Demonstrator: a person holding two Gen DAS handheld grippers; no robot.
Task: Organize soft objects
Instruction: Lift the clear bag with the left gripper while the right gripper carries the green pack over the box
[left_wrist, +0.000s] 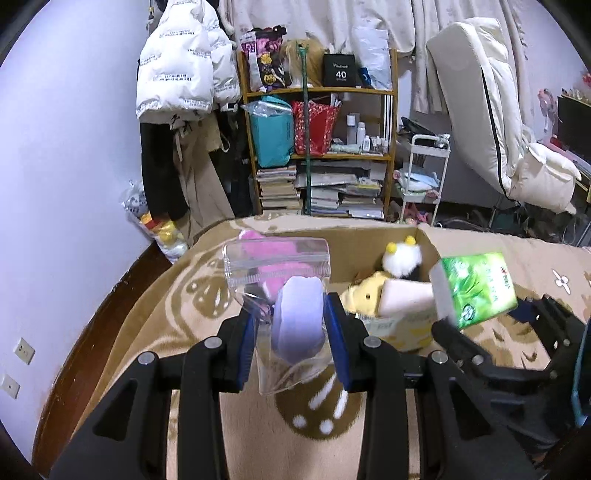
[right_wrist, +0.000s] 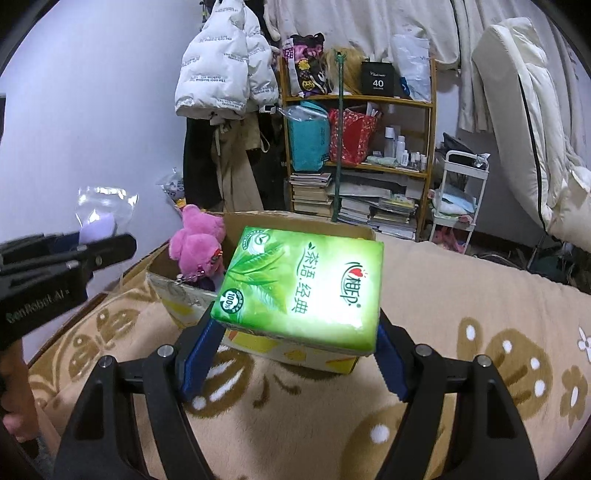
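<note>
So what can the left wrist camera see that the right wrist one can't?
Only the left wrist view shows inside the cardboard box: a yellow plush and a white fluffy toy. Only the right wrist view shows the tissue pack's printed top. Both show the pink plush, the left gripper shut on a clear bag, and the bookshelf.

Wooden shelf (left_wrist: 317, 92) with stacked books (left_wrist: 277, 188), white jacket (left_wrist: 184, 66) hanging beside

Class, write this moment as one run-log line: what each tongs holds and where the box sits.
left tongs: shut on bagged puff | right tongs: shut on tissue pack | box: on blanket, open
</note>
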